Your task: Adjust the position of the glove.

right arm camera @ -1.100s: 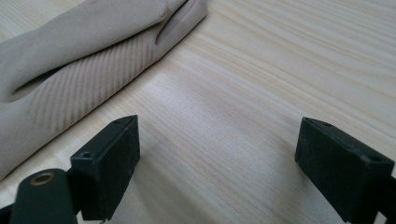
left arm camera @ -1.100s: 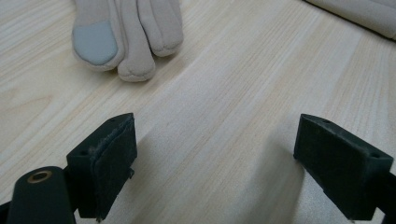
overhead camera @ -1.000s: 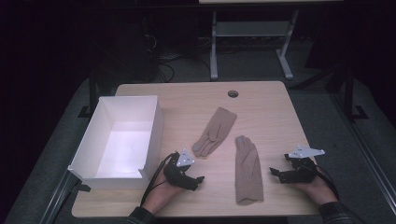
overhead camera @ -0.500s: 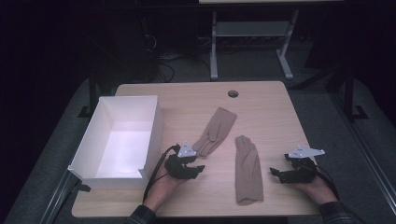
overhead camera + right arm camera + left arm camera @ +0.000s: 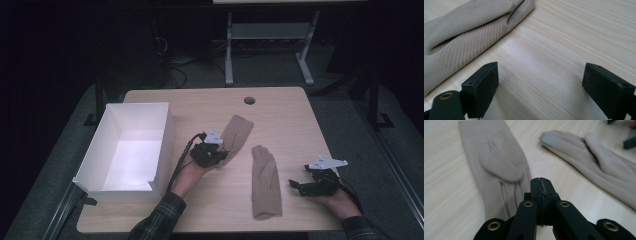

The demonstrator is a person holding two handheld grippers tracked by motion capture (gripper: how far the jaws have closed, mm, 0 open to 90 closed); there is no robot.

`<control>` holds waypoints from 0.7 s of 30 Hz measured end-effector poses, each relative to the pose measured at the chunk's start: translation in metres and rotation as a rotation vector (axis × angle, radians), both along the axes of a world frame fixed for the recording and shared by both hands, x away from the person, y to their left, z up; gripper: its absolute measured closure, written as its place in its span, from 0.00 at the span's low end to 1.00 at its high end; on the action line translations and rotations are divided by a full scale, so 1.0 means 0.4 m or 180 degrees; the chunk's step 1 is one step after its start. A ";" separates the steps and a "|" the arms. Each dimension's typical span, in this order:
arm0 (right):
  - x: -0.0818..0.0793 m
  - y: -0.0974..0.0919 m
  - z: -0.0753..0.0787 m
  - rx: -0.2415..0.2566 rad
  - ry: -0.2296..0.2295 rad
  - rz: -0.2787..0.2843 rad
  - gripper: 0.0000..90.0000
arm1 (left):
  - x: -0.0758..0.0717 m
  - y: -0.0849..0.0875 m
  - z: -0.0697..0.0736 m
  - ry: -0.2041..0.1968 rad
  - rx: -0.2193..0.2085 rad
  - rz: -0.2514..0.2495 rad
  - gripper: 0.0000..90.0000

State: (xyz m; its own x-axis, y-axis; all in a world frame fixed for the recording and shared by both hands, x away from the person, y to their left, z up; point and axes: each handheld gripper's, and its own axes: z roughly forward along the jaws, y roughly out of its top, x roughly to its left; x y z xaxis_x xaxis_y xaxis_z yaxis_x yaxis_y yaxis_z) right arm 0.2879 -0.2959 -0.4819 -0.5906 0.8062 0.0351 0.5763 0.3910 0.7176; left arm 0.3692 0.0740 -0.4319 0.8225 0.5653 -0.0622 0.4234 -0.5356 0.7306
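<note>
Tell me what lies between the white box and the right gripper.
In the high view, the left gripper, at one beige glove, and the other glove lie between the white box and right gripper.

Two beige gloves are lying on the table: one glove (image 5: 237, 133) and another glove (image 5: 265, 181). One white box (image 5: 112, 130) is standing beside them.

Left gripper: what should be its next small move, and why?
Probably open the jaws. The left gripper is shut on nothing, its tip at the fingertip edge of the upper glove, which lies flat on the table. Open, it could then pinch the fabric.
</note>
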 end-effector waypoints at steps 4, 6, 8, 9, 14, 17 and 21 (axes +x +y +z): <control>0.000 0.000 0.000 0.0000 -0.0002 0.0000 0.15 | 0.029 -0.021 -0.009 -0.0010 -0.0018 0.0009 1.00; 0.000 0.000 0.000 0.0001 -0.0002 0.0001 0.15 | 0.044 -0.039 -0.015 -0.0006 -0.0005 0.0001 1.00; 0.000 0.000 0.000 0.0004 -0.0001 0.0000 0.15 | 0.058 -0.056 -0.021 -0.0015 0.0041 0.0007 1.00; 0.000 0.001 0.000 0.0004 -0.0001 -0.0001 0.15 | 0.065 -0.065 -0.025 -0.0010 0.0042 0.0011 1.00; 0.001 0.001 0.000 0.0005 -0.0005 0.0004 0.15 | 0.092 -0.092 -0.040 0.0006 0.0106 0.0039 1.00; 0.001 0.001 0.000 0.0007 -0.0007 0.0007 0.15 | 0.108 -0.099 -0.056 0.0030 0.0142 0.0081 1.00; 0.001 0.001 0.000 0.0006 -0.0007 0.0007 0.15 | 0.115 -0.097 -0.075 0.0124 0.0120 0.0131 1.00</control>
State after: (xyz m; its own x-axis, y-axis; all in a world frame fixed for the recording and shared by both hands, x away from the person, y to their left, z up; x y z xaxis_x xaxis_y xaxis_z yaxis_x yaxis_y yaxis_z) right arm 0.2884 -0.2955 -0.4821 -0.5926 0.8047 0.0354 0.5738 0.3909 0.7196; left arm 0.4154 0.0351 -0.4620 0.7959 0.6011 -0.0719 0.4734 -0.5440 0.6928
